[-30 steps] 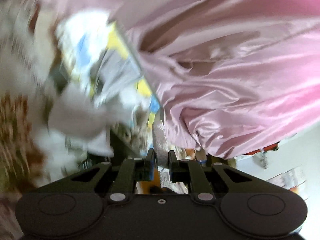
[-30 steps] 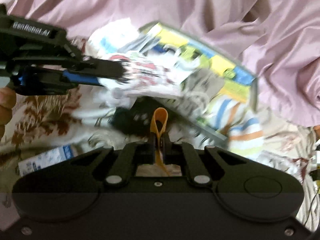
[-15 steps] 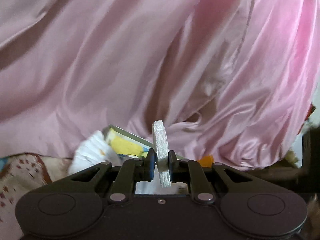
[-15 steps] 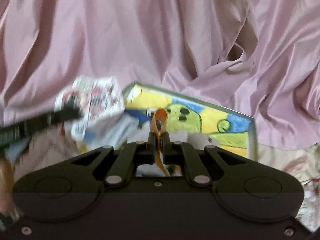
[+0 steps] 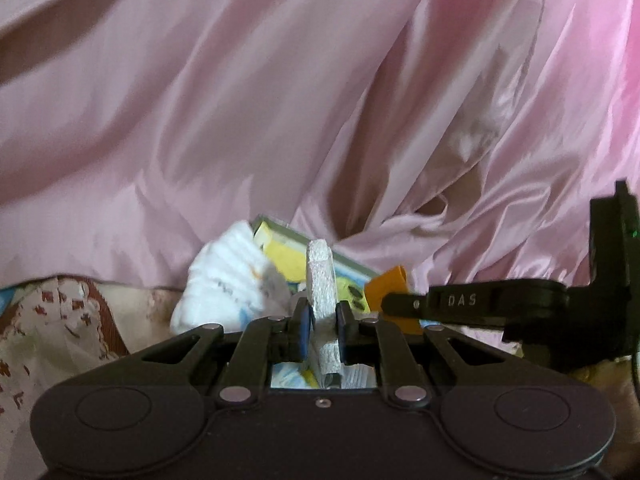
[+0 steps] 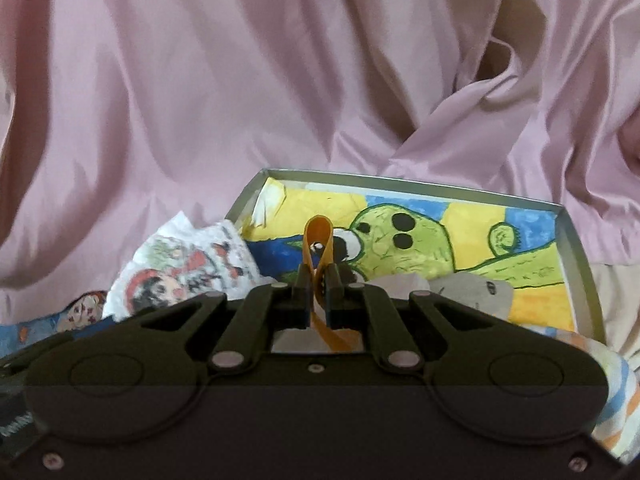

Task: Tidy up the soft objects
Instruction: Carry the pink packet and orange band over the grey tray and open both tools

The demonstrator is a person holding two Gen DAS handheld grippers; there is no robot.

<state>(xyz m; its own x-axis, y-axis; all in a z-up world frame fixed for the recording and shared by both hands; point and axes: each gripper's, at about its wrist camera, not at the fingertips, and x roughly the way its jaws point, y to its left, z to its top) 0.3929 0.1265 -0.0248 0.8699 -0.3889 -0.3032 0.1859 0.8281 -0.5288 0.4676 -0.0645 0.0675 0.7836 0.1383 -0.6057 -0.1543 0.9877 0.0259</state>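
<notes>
The left tool [image 5: 320, 320] is clamped on an upright white foam piece [image 5: 320, 276]; the right tool [image 6: 316, 284] is clamped on a looped orange strap [image 6: 318, 240]. Both hover over the near edge of a painted tray [image 6: 576, 248], beside a white cloth [image 5: 228, 280], before pink satin fabric [image 6: 200, 80].

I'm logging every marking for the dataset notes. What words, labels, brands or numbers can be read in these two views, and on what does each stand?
"DAS": pale letters on the black finger of the right gripper, seen in the left wrist view.
Pale lettering at the lower left edge of the right wrist view, on black hardware: cut off and too blurred to read.
Cartoon-print cloth: small marks among the drawings, unreadable.
Painted tray: picture only, no text.
</notes>
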